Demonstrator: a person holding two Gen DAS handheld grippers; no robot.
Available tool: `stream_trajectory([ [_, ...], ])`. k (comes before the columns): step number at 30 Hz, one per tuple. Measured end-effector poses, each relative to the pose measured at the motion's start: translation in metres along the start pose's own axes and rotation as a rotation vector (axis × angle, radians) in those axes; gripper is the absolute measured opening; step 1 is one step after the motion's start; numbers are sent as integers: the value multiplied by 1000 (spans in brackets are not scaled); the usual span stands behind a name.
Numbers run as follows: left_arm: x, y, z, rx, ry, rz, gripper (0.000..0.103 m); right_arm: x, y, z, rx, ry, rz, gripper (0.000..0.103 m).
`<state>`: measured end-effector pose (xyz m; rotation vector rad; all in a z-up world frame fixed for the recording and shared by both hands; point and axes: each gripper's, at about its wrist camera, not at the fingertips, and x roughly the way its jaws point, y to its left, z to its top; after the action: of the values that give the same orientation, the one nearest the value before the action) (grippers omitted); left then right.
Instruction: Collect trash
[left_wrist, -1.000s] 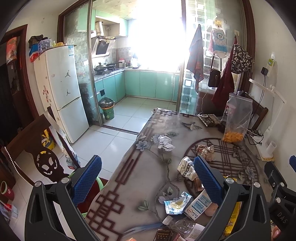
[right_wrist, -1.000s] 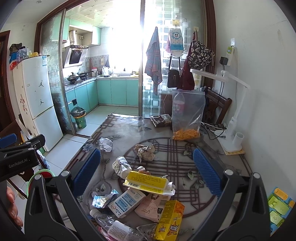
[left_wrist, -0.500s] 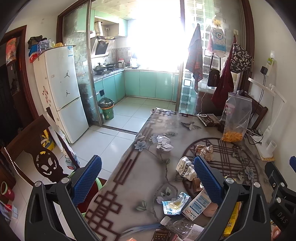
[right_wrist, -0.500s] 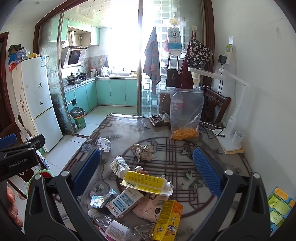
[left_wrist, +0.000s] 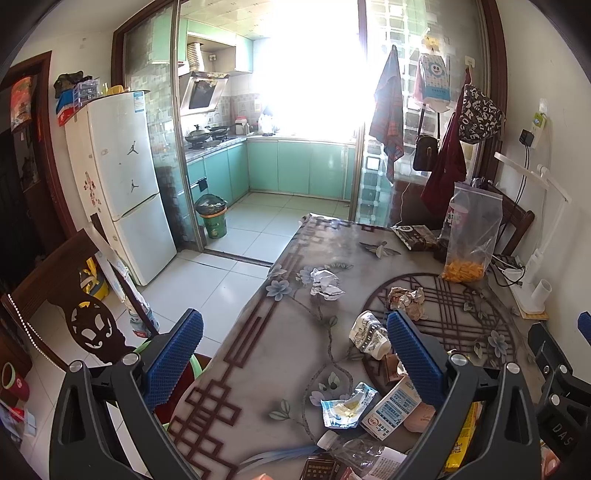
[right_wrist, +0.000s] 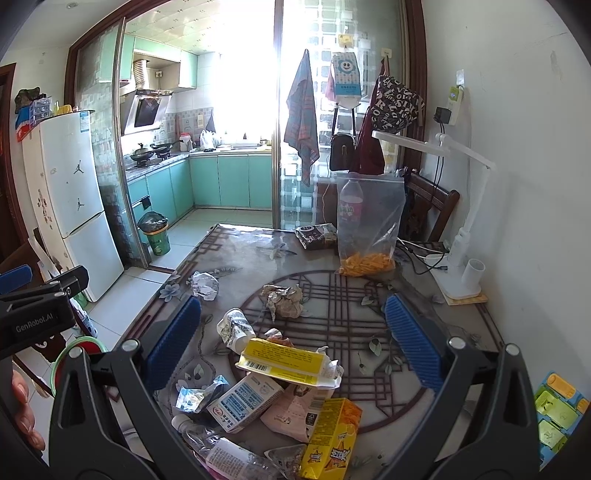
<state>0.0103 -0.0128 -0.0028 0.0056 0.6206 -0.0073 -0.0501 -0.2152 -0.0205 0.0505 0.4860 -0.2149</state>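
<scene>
- Dining room opening onto a sunlit teal kitchen; patterned desk (right_wrist: 436, 354) stands against the right wall, carrying the litter.
- Left claw (left_wrist: 295, 365): jaws spread wide, holding nothing, hovering over the desk's near left edge. Its view has crept slightly forward over the last second, with the litter sliding a little lower in frame.
- Right claw (right_wrist: 291, 343): jaws spread wide, empty, poised above the litter heap; it too has eased in only slightly.
- Trash, near heap: yellow packet (right_wrist: 282, 361) lying on top, blue-and-white carton (right_wrist: 245, 400), yellow snack box (right_wrist: 332, 435), crushed clear bottle (right_wrist: 221, 452), torn blue wrapper (right_wrist: 195, 395).
- Trash, farther out: crumpled foil ball (right_wrist: 282, 299), squashed small bottle (right_wrist: 234, 328), white paper wad (right_wrist: 205, 284).
- Not trash, by appearance: zip bag of orange snacks (right_wrist: 369, 225), white desk lamp (right_wrist: 461, 258).
- Possible receptacle: green bin (right_wrist: 157, 238) on the kitchen floor, well apart from the desk.
- Assessment: nothing collected yet; the small drift suggests an approach only just beginning, every item left to gather.
</scene>
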Motion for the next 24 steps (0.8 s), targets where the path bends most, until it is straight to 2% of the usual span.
stream_trajectory([
  [11, 2, -8, -1, 7, 5, 0, 95, 3, -2, -2, 2, 12, -1, 99],
  [14, 4, -11, -4, 24, 1, -22, 95, 5, -1, -4, -4, 20, -1, 99],
  [18, 6, -11, -12, 74, -53, -48, 95, 7, -5, -4, -14, 30, -19, 99],
  [19, 10, -9, -16, 91, -37, -64, 95, 9, -9, -4, -10, 34, -22, 99],
  [22, 33, -9, -36, 184, 75, -155, 95, 14, -19, -9, -7, 65, -20, 99],
  [24, 49, -10, -59, 235, 112, -139, 95, 20, -24, -14, -22, 101, -14, 99],
])
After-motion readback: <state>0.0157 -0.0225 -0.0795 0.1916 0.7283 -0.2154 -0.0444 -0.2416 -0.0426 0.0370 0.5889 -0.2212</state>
